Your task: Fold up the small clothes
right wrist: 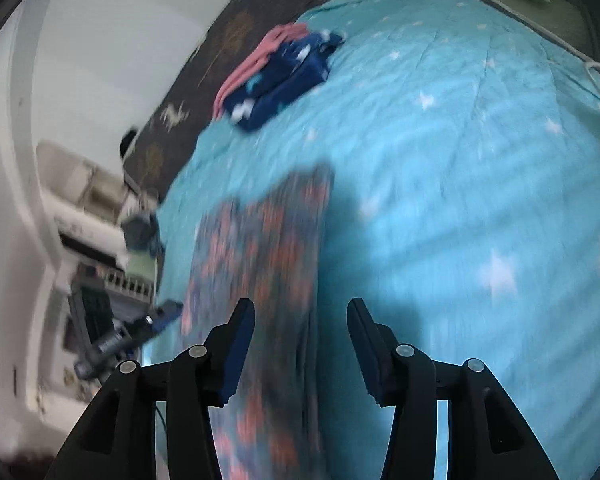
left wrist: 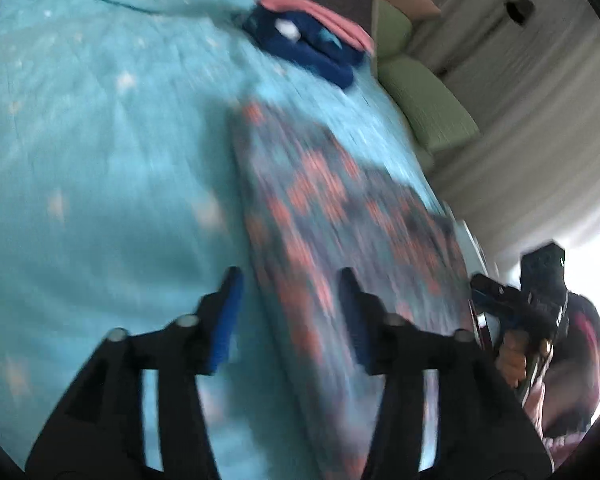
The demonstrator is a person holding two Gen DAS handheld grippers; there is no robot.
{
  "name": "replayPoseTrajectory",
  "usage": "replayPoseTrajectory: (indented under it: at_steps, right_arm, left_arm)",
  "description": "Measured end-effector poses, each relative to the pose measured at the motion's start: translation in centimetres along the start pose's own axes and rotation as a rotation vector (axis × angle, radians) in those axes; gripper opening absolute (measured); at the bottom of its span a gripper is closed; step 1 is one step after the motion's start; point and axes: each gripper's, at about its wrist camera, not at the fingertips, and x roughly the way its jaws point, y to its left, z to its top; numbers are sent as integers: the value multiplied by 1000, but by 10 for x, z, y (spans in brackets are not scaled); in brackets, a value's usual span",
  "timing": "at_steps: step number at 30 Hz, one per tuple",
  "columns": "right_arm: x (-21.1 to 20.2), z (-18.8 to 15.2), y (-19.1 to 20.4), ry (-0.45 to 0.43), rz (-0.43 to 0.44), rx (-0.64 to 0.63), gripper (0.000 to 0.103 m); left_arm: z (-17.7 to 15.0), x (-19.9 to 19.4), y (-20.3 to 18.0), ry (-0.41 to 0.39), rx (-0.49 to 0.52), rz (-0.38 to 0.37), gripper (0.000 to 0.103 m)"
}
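both views are pretty smeared so take details loosely. left tongs (left wrist: pixel 290 280) are released, jaws standing apart, nothing pinched. the floral cloth (left wrist: pixel 340 240) lies under them, its left edge running down between the two blue pads (left wrist: pixel 224 320), and the pads don't look pressed on it. right tongs (right wrist: pixel 302 312) are released too, gap wide, with the same cloth (right wrist: pixel 260 260) passing under the left finger and its right edge lying in the gap; the rest of the gap shows only the bedspread. the cloth is a long narrow strip, bluish with pink-orange blotches, lying flat on the teal bed (right wrist: pixel 460 160) with white stars, near the bed's edge. from the left wrist view you can see the right tongs (left wrist: pixel 484 284) off at the lower right by the cloth's far side, with a hand (left wrist: pixel 512 356) gripping the handle. from the right wrist view the left tongs (right wrist: pixel 168 312) show up at the lower left, just beside the cloth's edge. further up the bed, well apart from the cloth, there's a folded pile (right wrist: pixel 276 76): dark blue stuff with white bits on top of something pink. beyond it a dark blanket (right wrist: pixel 228 40) with pale deer shapes, and green pillows (left wrist: pixel 420 100) at the bed's side near a grey curtain (left wrist: pixel 520 120).
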Motion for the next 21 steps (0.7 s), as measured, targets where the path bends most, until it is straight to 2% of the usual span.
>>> replayPoseTrajectory:
  at_steps: [3, 4, 6, 7, 8, 9, 10, 11, 12, 15, 18, 19, 20, 21]
  right_arm:
    - [-6, -37, 3, 73, 52, 5, 54]
    - [-5, -47, 4, 104, 69, 2, 60]
    - [2, -65, 7, 145, 59, -34, 63]
    - [1, -68, 8, 118, 51, -54, 63]
    - [1, -69, 8, 110, 43, -46, 58]
    - [-1, -70, 5, 110, 29, -20, 52]
    - [-4, -70, 1, 113, 3, 14, 35]
    - [-7, -71, -5, 125, -10, 46, 28]
    - [-10, -72, -9, 135, 2, 69, 27]
    - [-19, -78, -11, 146, -13, 53, 26]
    - [-25, -80, -5, 134, -39, 10, 31]
    - [-28, -79, -3, 124, -46, -3, 36]
    - [-29, -77, 1, 109, -54, -13, 47]
    - [-29, -72, 3, 87, -67, -18, 53]
  left_arm:
    - [-38, -2, -9, 93, 4, -64, 66]
    - [-49, 0, -10, 114, -10, -95, 70]
    - [-66, -1, -16, 87, 22, -129, 72]
    - [-71, -1, -20, 72, 61, -113, 72]
    - [-74, -1, -22, 66, 87, -93, 69]
    - [-77, -3, -23, 63, 95, -68, 59]
    - [-79, -5, -25, 71, 103, -56, 49]
    - [-82, -8, -26, 85, 109, -61, 46]
    - [-86, -13, -26, 94, 111, -64, 41]
    - [-95, -22, -24, 112, 108, -61, 40]
    - [-100, -30, -26, 113, 98, -36, 40]
    - [-99, -31, -28, 117, 100, -20, 44]
    - [-97, -31, -31, 114, 111, -1, 46]
    - [-97, -30, -35, 106, 124, 14, 52]
